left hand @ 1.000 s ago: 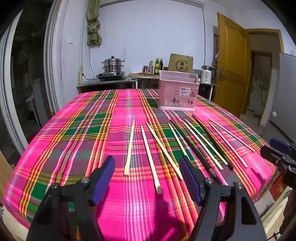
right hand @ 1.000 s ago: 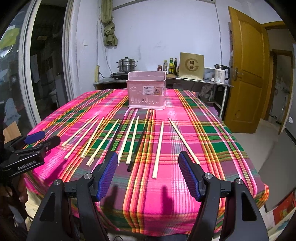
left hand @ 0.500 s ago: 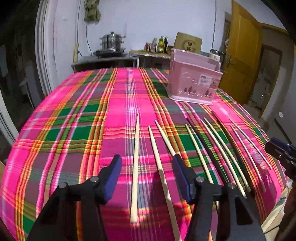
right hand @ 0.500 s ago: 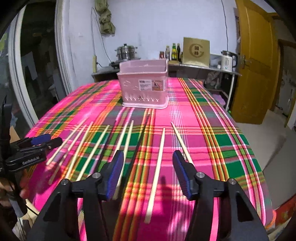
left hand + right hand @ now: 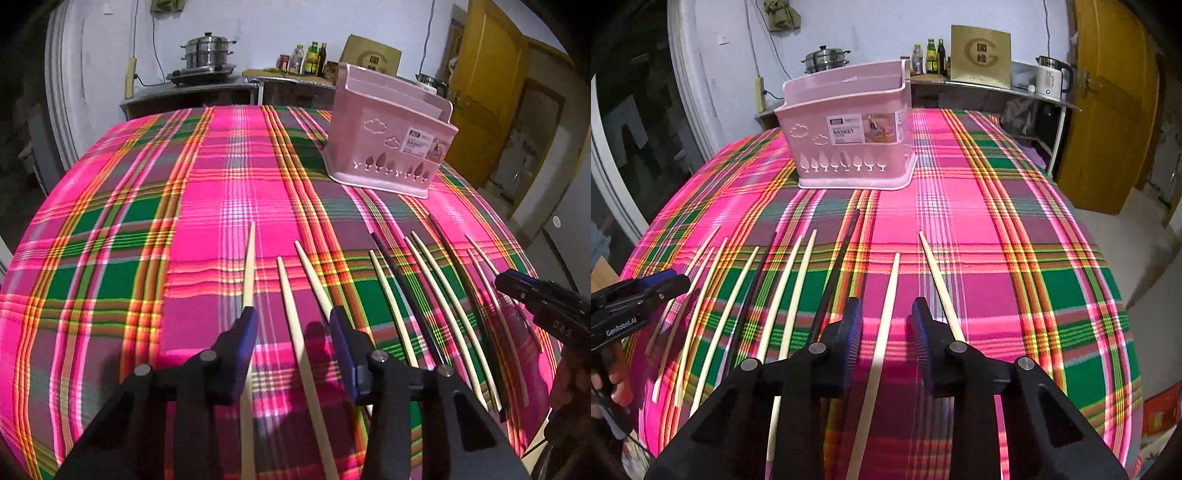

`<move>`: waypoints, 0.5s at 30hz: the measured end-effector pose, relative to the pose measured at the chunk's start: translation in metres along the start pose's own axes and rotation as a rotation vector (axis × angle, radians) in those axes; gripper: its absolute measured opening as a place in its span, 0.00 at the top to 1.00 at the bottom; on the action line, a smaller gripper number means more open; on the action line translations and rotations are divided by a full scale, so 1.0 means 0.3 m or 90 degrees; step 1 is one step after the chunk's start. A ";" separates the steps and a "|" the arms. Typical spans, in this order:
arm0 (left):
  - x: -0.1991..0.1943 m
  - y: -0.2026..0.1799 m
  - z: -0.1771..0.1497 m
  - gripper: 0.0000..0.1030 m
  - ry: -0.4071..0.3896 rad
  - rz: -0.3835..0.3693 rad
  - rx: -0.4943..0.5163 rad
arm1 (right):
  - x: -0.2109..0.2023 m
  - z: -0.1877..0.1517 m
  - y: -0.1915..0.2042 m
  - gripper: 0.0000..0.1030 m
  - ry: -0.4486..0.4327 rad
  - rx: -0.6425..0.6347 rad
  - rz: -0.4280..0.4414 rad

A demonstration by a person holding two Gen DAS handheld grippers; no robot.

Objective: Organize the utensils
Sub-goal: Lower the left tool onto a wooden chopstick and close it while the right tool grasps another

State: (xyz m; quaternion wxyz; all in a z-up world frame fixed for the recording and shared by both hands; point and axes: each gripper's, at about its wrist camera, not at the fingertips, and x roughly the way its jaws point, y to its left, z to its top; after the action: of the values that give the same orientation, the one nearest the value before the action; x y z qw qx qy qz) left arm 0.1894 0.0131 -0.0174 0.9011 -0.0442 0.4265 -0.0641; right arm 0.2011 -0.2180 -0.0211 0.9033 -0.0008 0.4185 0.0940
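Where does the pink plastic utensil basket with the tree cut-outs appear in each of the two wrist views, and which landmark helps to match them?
Left wrist view: the pink plastic utensil basket stands at the upper right, on the far part of the plaid tablecloth.
Right wrist view: the basket stands at the upper middle, slightly left of centre.
Shared landmark: the steel steamer pot on the counter behind the table.

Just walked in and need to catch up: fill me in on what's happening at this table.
A person is working two handheld grippers over chopsticks spread on a plaid tablecloth. The left gripper and right gripper are each closing around a light chopstick, neither yet pinched. The pink basket waits beyond; no chopsticks show in it.
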 end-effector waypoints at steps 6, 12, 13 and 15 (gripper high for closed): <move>0.045 -0.001 0.021 0.62 0.022 0.012 0.004 | 0.049 0.022 0.001 0.76 0.024 -0.008 -0.005; 0.062 -0.003 0.048 0.62 0.042 0.017 0.007 | 0.094 0.047 -0.003 0.77 0.046 -0.010 -0.015; 0.067 -0.004 0.056 0.62 0.046 0.016 0.007 | 0.097 0.051 -0.002 0.77 0.048 -0.013 -0.018; 0.074 0.001 0.068 0.65 0.053 0.014 0.004 | 0.105 0.061 -0.001 0.78 0.052 -0.014 -0.023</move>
State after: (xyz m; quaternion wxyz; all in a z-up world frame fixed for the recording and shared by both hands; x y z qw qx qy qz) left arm 0.2192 0.0105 -0.0215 0.8833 -0.0340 0.4640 -0.0572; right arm 0.2349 -0.2114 -0.0331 0.8870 -0.0223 0.4538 0.0823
